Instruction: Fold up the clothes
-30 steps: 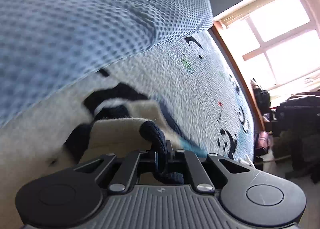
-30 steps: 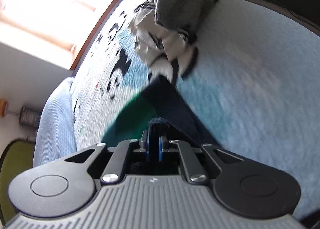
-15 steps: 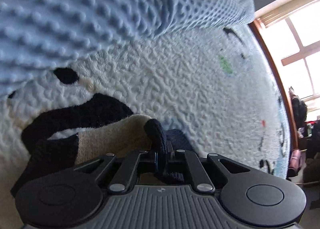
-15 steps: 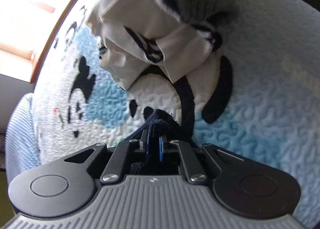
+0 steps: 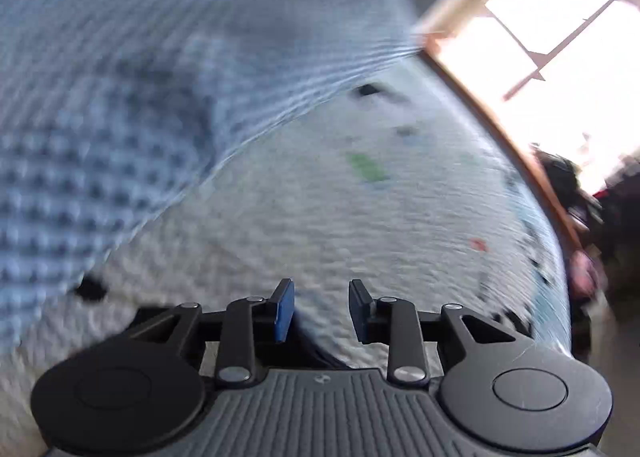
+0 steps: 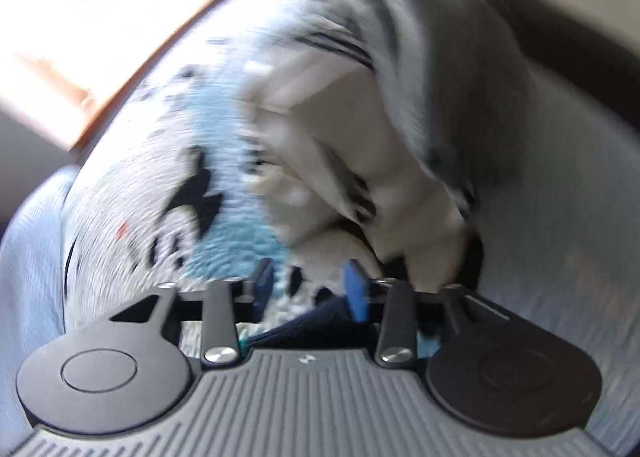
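Note:
My left gripper (image 5: 321, 309) is open and empty, just above the white quilted bedspread (image 5: 340, 225) with black panda prints. My right gripper (image 6: 310, 291) is open; a dark navy garment (image 6: 308, 327) lies on the bed under and just behind its blue pads, no longer pinched. A heap of unfolded clothes, white striped pieces (image 6: 344, 145) under a grey one (image 6: 452, 69), lies right in front of the right gripper. Both views are motion-blurred.
A light blue waffle-knit pillow (image 5: 120, 97) fills the upper left of the left wrist view. The bed's wooden edge (image 5: 500, 125) runs along the right, with a bright window (image 5: 560, 37) and dark clutter (image 5: 600, 209) beyond it.
Both grippers were shut on the dark navy garment and have opened and let it go onto the bed. Both are moving, with the views tilting up.

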